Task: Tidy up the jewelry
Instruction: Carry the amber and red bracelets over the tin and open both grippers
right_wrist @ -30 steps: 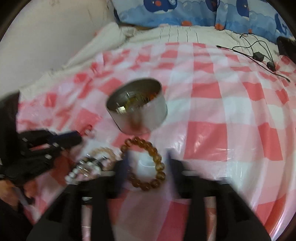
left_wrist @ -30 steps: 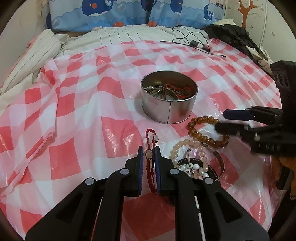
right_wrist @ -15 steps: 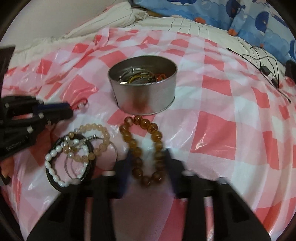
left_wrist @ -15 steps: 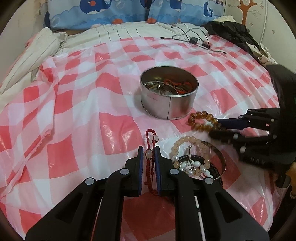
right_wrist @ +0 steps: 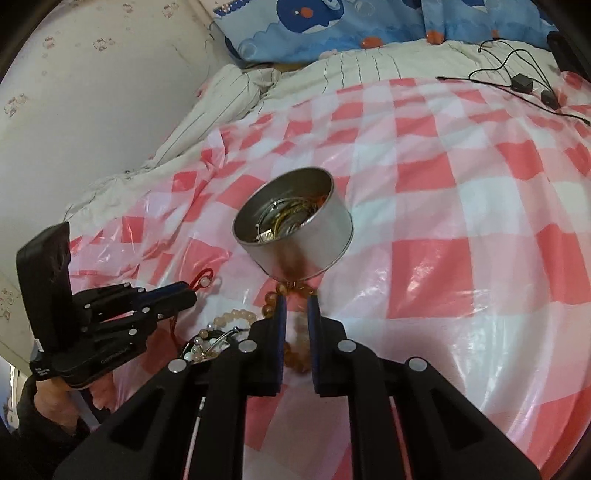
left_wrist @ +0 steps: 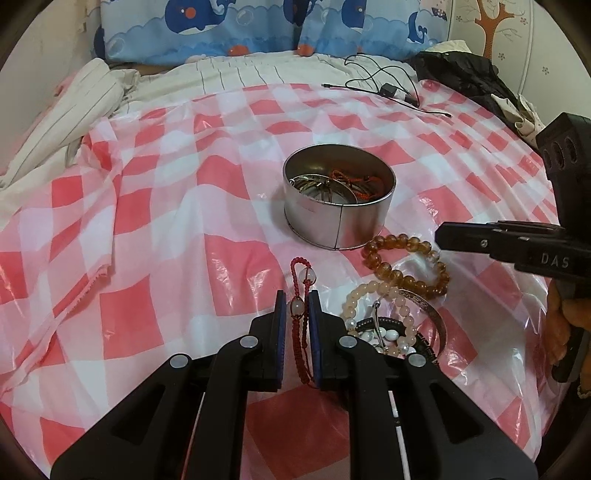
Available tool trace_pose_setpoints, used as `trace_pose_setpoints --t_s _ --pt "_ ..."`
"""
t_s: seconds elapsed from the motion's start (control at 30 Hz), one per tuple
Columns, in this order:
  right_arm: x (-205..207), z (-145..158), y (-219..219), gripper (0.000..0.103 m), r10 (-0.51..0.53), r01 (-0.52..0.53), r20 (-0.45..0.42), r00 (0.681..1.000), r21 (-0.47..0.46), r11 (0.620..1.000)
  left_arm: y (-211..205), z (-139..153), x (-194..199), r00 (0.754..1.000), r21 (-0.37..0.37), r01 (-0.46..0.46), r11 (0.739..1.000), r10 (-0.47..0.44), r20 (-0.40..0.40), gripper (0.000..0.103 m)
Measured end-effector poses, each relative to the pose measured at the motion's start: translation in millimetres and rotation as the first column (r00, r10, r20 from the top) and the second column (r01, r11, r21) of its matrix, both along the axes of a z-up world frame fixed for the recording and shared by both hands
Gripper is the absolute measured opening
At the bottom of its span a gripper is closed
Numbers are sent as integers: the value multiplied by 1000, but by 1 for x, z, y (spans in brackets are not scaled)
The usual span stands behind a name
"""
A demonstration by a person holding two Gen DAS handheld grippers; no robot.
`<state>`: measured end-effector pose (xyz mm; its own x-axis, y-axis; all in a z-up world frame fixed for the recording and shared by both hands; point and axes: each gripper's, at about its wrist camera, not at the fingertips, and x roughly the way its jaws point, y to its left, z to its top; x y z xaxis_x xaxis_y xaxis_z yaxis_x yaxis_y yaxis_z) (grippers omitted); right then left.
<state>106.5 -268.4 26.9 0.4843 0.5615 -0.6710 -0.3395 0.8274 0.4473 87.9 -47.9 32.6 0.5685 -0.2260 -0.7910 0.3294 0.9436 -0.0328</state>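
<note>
A round metal tin (left_wrist: 339, 206) (right_wrist: 295, 229) holding bangles and a red cord sits on the red-checked plastic sheet (left_wrist: 155, 229). My left gripper (left_wrist: 296, 297) is shut on a red cord bracelet (left_wrist: 301, 310) with clear beads, which still lies on the sheet. An amber bead bracelet (left_wrist: 402, 264) lies in front of the tin. My right gripper (right_wrist: 295, 301) is closed narrowly around the amber bracelet (right_wrist: 291, 354). A pile of a peach bead bracelet (left_wrist: 373, 295), pearls and a silver bangle lies right of the left gripper.
The sheet covers a bed with a striped blanket (left_wrist: 92, 96) at left. Black cables (left_wrist: 388, 85) and dark clothing (left_wrist: 465, 77) lie at the back right. A whale-print pillow (left_wrist: 258, 26) is at the head. A wall (right_wrist: 92, 92) is close on the left.
My right gripper has come down over the amber bracelet and closed its fingers around it. My left gripper has stayed shut on the red cord bracelet.
</note>
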Motion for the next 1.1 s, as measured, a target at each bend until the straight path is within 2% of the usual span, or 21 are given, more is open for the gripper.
trace_pose_setpoints --t_s 0.13,0.23,0.27,0.3,0.33,0.4,0.43,0.47,0.5,0.53,0.6,0.67,0.77,0.83,0.9,1.1 --pt "-6 17 -14 10 -19 13 63 998 94 995 2 3 -1 1000 -7 -3 1000 3 10 11" --pt "-3 13 -14 13 -39 38 48 998 24 999 1 1 0 1000 -5 -3 1000 3 3 11" --pt "-1 8 -8 36 -31 32 33 999 -19 999 0 0 0 1000 -3 -1 1000 1 -1 11" --pt "-1 4 -2 50 -23 25 34 999 -66 997 0 -1 0 1000 -2 0 1000 0 -3 11" --pt "-2 -2 11 57 -6 14 44 999 -174 985 -1 -2 0 1000 0 0 1000 0 -6 11" --pt "-2 -19 28 53 32 -22 25 999 -325 946 -1 -3 0 1000 1 1 1000 -1 -10 11" --pt "-2 -27 32 37 40 -33 12 999 -359 933 -1 -3 0 1000 1 1 1000 -1 -10 11" --pt "-2 -28 32 30 42 -35 13 999 -355 934 -1 -3 0 1000 -1 2 1000 -2 -10 11" --pt "-1 -27 27 20 40 -37 4 999 -317 948 -1 -3 0 1000 -2 1 1000 -1 -8 11" --pt "1 -25 18 12 39 -41 -15 999 -216 976 -1 -3 0 1000 -5 0 1000 0 -6 11" --pt "2 -20 0 12 32 -33 -37 999 -28 999 0 -1 -1 1000 -14 0 1000 0 1 11" --pt "2 -12 -13 12 31 -27 -31 999 123 992 2 3 -1 1000 -48 1 999 -1 8 11" --pt "-1 3 -26 12 32 -34 10 999 318 947 4 12 -3 1000 -78 4 997 -2 30 11" --pt "-4 13 -32 12 29 -44 45 999 390 920 4 18 -3 999 -90 8 996 -4 42 11" --pt "-4 19 -35 12 23 -45 57 998 420 906 3 25 -2 998 -98 13 995 -8 55 11" --pt "10 43 -31 12 31 -65 91 995 407 911 -9 44 18 996 -124 28 992 -18 83 11"
